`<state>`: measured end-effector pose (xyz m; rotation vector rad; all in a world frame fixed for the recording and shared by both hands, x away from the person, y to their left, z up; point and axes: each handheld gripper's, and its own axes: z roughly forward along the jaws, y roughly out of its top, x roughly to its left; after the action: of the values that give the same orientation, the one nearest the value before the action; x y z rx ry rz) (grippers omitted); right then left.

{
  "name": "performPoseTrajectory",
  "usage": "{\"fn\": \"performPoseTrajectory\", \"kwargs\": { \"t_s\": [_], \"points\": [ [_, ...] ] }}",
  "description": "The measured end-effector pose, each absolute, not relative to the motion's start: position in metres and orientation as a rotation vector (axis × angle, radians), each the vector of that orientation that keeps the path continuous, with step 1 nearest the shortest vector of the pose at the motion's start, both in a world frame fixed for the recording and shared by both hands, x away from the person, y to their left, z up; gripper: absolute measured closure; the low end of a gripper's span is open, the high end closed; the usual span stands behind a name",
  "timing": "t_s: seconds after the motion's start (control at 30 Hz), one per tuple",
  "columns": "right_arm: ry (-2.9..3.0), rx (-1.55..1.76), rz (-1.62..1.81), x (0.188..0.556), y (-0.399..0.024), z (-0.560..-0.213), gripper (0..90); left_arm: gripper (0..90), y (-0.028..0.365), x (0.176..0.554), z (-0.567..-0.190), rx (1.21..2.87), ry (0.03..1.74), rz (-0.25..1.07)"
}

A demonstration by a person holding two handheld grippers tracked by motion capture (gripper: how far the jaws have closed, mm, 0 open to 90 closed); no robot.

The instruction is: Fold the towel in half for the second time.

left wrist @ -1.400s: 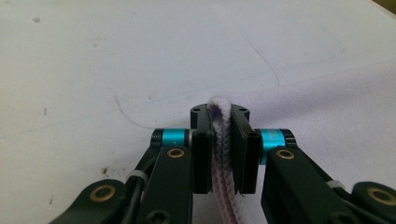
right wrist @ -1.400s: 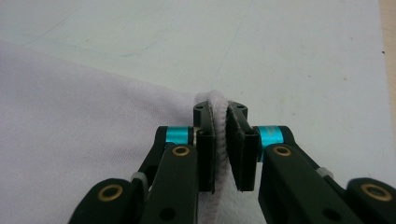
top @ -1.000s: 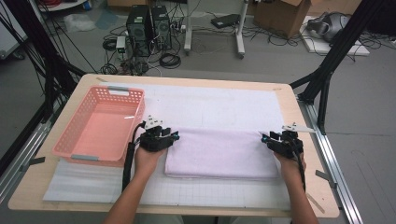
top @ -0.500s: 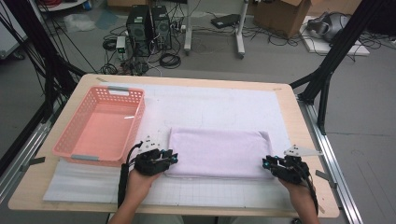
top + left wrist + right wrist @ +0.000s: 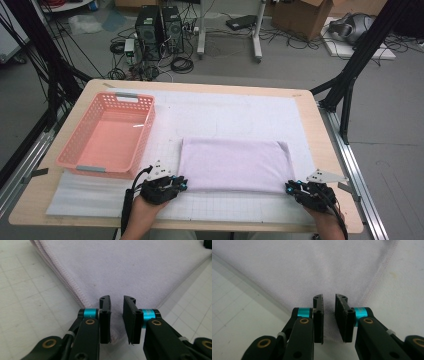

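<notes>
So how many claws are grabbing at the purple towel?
2. The left claw is at the towel's near-left corner, the right claw at its near-right corner; each has a corner between its jaws.

The folded towel is pale lilac, a soft terry cloth with stitched hems, lying flat as a wide rectangle on the white gridded mat that covers the counter. It sits right of the middle, its long sides running across, its near edge close to the mat's front. In the left gripper view its near left corner shows several stacked layers along the hemmed edge. In the right gripper view the near right corner lies flat, a seam line running diagonally away.
</notes>
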<state>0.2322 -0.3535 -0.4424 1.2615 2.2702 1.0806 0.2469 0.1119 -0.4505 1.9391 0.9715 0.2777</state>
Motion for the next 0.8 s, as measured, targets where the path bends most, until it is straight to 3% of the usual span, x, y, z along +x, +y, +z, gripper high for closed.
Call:
{"fn": "performPoseTrajectory", "kwargs": {
  "t_s": [0.07,0.1,0.27,0.4,0.6,0.8],
  "points": [
    [2.275,1.252,1.074,0.229,-0.354,-0.440,73.0,76.7,0.112,0.246,-0.450,1.924,0.973,0.277],
    [2.269,1.243,1.082,0.228,-0.355,-0.439,66.8,75.8,0.114,0.245,-0.449,1.912,0.960,0.278],
    [2.144,1.199,1.206,0.218,-0.358,-0.427,46.5,49.1,0.123,0.245,-0.439,1.759,0.929,0.358],
    [2.068,1.163,1.253,0.208,-0.360,-0.422,29.9,36.7,0.127,0.246,-0.437,1.712,0.922,0.387],
    [2.038,1.146,1.249,0.208,-0.362,-0.421,20.8,19.9,0.123,0.244,-0.433,1.731,0.896,0.408],
    [2.022,1.126,1.261,0.208,-0.359,-0.418,18.8,20.0,0.126,0.242,-0.432,1.711,0.895,0.417]
  ]
}}
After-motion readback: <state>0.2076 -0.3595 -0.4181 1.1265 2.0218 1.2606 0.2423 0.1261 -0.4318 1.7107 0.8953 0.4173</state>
